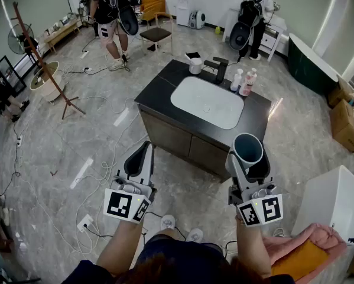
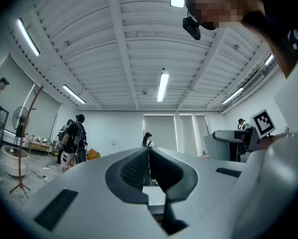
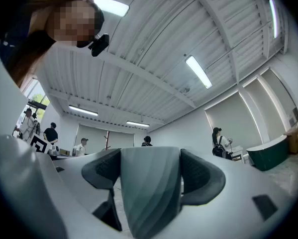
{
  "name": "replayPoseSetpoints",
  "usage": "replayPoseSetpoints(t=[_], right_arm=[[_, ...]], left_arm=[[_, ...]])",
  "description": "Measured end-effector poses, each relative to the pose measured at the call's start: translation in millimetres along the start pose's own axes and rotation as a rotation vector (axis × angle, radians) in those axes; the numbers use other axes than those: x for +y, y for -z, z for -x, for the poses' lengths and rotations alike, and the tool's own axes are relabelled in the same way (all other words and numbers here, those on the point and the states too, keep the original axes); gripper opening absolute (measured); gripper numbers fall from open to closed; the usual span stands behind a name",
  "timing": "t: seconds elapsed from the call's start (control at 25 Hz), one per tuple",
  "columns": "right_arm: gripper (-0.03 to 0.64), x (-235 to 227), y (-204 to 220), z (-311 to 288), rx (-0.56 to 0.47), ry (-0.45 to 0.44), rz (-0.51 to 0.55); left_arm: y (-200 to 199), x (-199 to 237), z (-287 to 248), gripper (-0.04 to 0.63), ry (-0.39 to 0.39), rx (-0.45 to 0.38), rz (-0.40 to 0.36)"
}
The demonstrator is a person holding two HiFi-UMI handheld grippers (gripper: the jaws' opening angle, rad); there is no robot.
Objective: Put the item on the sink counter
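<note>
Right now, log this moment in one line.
right tool: shut on grey cup | left tool: shut, empty | sink counter: ahead, cup not placed

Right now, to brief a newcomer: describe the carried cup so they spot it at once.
Find the dark sink counter mid-room. In front of it, the right gripper is shut on a grey-blue cup. Unlike the white mug and bottles by the tap, it is held in the air.

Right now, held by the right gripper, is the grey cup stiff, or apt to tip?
The grey cup is probably stiff: its round rim shows no dent in the right gripper. Tall and narrow, it may tip if set tilted on the counter. It looks empty, so likely light.
</note>
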State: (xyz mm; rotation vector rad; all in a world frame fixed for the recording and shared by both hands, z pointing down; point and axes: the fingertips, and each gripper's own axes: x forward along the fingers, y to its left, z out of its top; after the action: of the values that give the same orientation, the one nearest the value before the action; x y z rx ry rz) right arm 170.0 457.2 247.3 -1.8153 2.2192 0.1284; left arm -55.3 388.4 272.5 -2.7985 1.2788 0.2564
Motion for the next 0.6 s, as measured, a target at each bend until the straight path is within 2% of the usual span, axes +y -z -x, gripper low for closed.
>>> replayPoseSetpoints(t=[0.16,0.32,0.6], right_arm=[[0.377,-5,-16,34,-0.006,-0.025,0.009],[0.380,-11,-31,65,-0.016,-0.049,-0.056],[0.380,-17,-37,80,-0.025,-0.101,-0.094]], left_arm=[[-3,-36,16,0.023,-0.018,-0.010,0.008],[-10,-66,33,0.023,-0.035,-0.014,-0.006],[-14,-79,52,0.024,-0.103,-0.009,-0.028]])
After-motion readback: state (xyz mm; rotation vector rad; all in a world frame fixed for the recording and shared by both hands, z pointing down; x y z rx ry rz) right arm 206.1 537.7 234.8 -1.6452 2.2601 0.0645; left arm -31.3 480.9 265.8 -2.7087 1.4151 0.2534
